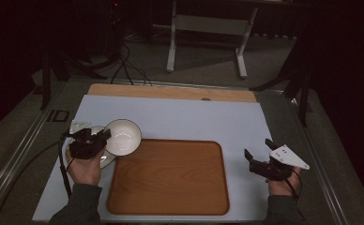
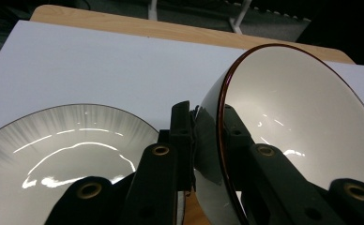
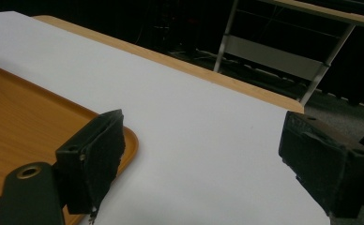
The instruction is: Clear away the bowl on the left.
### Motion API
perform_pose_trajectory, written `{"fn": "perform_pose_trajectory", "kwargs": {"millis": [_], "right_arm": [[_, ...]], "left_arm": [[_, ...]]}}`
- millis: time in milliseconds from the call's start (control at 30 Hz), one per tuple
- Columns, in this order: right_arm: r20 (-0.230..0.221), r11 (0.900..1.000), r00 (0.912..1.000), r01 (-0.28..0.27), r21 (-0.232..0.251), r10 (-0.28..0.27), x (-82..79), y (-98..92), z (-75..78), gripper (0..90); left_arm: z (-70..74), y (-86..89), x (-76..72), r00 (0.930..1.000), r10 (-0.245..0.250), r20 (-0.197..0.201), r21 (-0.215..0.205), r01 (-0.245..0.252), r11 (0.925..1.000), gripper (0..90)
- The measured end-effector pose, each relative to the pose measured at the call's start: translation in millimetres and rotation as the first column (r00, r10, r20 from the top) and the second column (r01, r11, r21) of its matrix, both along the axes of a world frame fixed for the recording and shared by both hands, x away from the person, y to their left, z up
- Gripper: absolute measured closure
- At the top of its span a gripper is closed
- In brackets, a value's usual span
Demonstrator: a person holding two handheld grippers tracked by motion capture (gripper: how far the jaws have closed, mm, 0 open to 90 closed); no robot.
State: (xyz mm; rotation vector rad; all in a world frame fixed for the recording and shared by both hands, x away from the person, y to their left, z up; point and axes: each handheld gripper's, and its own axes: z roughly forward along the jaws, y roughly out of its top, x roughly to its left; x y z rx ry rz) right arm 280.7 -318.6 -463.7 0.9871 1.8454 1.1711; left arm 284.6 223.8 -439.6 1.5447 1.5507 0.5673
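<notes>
My left gripper [image 1: 106,136] pinches the rim of the white bowl [image 1: 123,136], tilted above the plate [image 2: 53,154] beside the tray [image 1: 168,206]. My right gripper [image 1: 259,151] waits wide open, empty. Bowl lifted; setting it on the tray looks still to do.

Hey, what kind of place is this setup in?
Probably a lab or recording workspace, not a kitchen: a white mat covers the table, cables trail across the dark floor, and a bare desk frame stands behind.

My tray [image 1: 170,180] lies bare, open to pass over; the bowl [image 1: 124,136] and plate [image 2: 53,150] crowd its left corner.
</notes>
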Motion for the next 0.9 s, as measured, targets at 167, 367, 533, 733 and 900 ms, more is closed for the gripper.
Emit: {"fn": "perform_pose_trajectory", "kwargs": {"millis": [167,367,533,733,900], "right_arm": [[0.0,1.0,1.0,0.001,0.001,-0.001,-0.1,-0.1,0.1,14.2],[0.0,1.0,1.0,0.001,0.001,-0.001,-0.1,-0.1,0.0,14.2],[0.0,1.0,1.0,0.0,0.001,0.0,-0.2,0.1,0.0,14.2],[0.003,1.0,1.0,0.0,0.001,0.0,-0.3,-0.1,0.2,14.2],[0.006,1.0,1.0,0.0,0.002,-0.001,-0.3,-0.3,0.4,14.2]], "left_arm": [[0.0,-4.7,-0.1,1.0,-0.009,0.003,0.002,0.009,1.0,80.3],[-0.5,-10.2,-0.1,0.9997,-0.025,0.001,0.001,0.025,0.9997,80.3],[-1.2,-15.4,0.4,0.9991,-0.041,-0.001,0.005,0.041,0.9991,80.2],[-1.4,-20.5,0.5,0.9981,-0.062,-0.001,-0.001,0.062,0.9981,80.2],[-1.4,-24.2,0.5,0.997,-0.078,-0.002,0.004,0.078,0.997,80.2]]}}
